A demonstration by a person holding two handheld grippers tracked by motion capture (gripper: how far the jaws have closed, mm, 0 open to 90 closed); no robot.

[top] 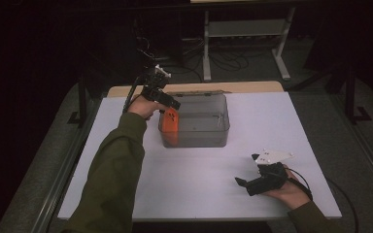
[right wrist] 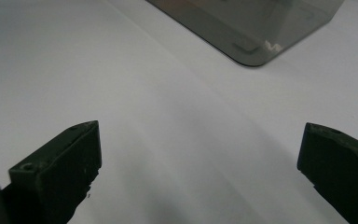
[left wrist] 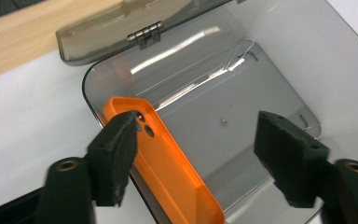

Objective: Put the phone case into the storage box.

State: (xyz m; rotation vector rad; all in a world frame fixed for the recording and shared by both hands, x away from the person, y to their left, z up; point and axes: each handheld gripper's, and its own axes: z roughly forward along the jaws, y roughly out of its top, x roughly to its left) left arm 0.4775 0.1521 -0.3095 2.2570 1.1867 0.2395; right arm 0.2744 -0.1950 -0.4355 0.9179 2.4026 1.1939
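Observation:
An orange phone case (top: pixel 170 124) (left wrist: pixel 168 172) stands on edge inside a smoky clear plastic box (top: pixel 201 137) (left wrist: pixel 279 42), leaning against its left wall. My left gripper (top: pixel 171 103) (left wrist: pixel 200 158) hovers over the box's left end with its jaws open. The case lies between them, close beside the left pad (left wrist: pixel 116 149) and far from the other one. My right gripper (top: pixel 245 183) (right wrist: pixel 200 163) rests low over the white table at the front right, jaws wide open and holding nothing. A corner of the box (right wrist: pixel 256 32) shows ahead of it.
The box's hinged lid (left wrist: pixel 107 32) lies folded back behind it. A wooden board (top: pixel 243 87) (left wrist: pixel 18 51) runs along the far edge of the white table (top: pixel 199 179). A metal stand (top: pixel 245 29) and cables sit on the floor beyond.

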